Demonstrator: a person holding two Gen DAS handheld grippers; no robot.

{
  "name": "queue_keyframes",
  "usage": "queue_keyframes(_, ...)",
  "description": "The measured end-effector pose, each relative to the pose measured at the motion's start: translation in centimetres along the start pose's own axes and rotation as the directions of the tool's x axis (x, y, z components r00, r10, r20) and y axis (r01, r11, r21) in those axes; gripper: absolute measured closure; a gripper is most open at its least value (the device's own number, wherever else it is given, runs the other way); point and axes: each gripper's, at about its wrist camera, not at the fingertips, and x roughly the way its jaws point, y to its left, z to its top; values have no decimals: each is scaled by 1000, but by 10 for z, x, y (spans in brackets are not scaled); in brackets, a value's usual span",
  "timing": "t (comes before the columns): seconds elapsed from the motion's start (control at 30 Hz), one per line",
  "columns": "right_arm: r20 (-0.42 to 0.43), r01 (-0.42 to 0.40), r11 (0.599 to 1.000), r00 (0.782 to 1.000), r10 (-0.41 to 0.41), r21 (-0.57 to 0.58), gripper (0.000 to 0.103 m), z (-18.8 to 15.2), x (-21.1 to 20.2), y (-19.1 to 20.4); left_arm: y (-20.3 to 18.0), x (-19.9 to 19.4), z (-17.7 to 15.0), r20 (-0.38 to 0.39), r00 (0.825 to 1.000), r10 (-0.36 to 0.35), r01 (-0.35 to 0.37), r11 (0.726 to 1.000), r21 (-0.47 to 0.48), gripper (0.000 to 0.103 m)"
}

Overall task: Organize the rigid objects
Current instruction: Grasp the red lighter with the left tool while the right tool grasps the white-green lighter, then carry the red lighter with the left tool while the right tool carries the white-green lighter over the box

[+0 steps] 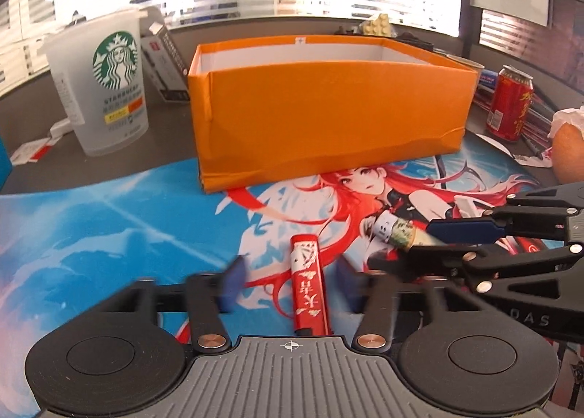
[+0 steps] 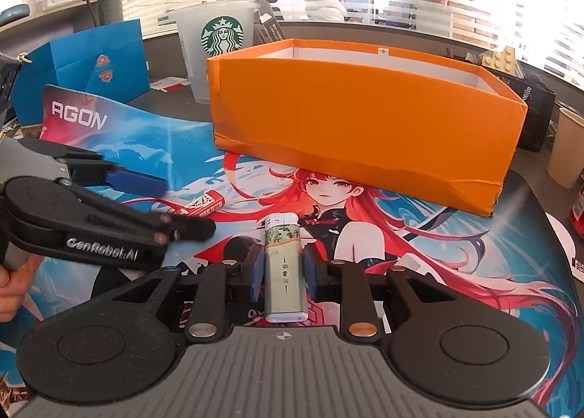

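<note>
A red lighter (image 1: 306,283) lies on the printed desk mat (image 1: 91,235) between the blurred blue pads of my left gripper (image 1: 288,272). The pads stand apart from it on both sides, so that gripper is open. In the right wrist view the left gripper (image 2: 184,204) straddles the same red lighter (image 2: 206,203). My right gripper (image 2: 283,264) is shut on a green and white lighter (image 2: 284,272), low over the mat. From the left wrist view the right gripper (image 1: 405,244) holds that lighter (image 1: 394,231) at the right. An open orange box (image 1: 328,107) stands just behind both.
A frosted Starbucks cup (image 1: 106,89) stands left of the box, with a blue paper bag (image 2: 91,60) further left. A red can (image 1: 509,104) and a paper cup (image 2: 569,148) stand to the right. A hand (image 2: 11,290) grips the left tool.
</note>
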Motion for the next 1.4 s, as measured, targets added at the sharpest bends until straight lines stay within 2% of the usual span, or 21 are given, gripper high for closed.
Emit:
queue_keyframes(0.1, -3, -26, 1000, 1000, 26, 4, 61, 0, 1, 2, -3, 0, 0, 8, 1000, -3, 3, 1000, 5, 83)
queue_keyframes(0.17, -7, -16, 1000, 1000, 16, -25, 60, 0, 3, 8, -6, -1, 0, 13, 1000, 5, -5, 1000, 7, 84)
queue_keyframes(0.23, -6, 7, 998, 1000, -8, -57, 62, -2, 3, 14, -6, -1, -1, 12, 1000, 7, -7, 1000, -4, 86)
queue_keyframes(0.27, -5, 4, 999, 1000, -4, -54, 70, -2, 2, 15, -6, -2, 0, 9, 1000, 3, -3, 1000, -13, 86)
queue_keyframes(0.3, -2, 2, 999, 1000, -2, -54, 82, -2, 1, 15, -5, -2, 0, 5, 1000, -3, 3, 1000, -24, 86)
queue_keyframes(0.4, 3, 18, 998, 1000, -18, -64, 82, -3, 1, 17, 0, -5, 2, -13, 999, -38, 37, 997, -68, 86)
queue_keyframes(0.6, 10, 15, 1000, 1000, -15, -26, 82, -2, -2, 12, 5, -15, 4, -1, 1000, -26, 26, 995, -92, 87)
queue_keyframes(0.93, 61, -10, 999, 998, 8, 35, 82, 9, -18, 0, 11, -15, 26, 37, 999, -5, 9, 994, -108, 87)
queue_keyframes(1.4, 105, -10, 1000, 994, 7, 28, 82, 22, -35, -1, 11, -32, 42, 90, 996, 5, 3, 996, -90, 88)
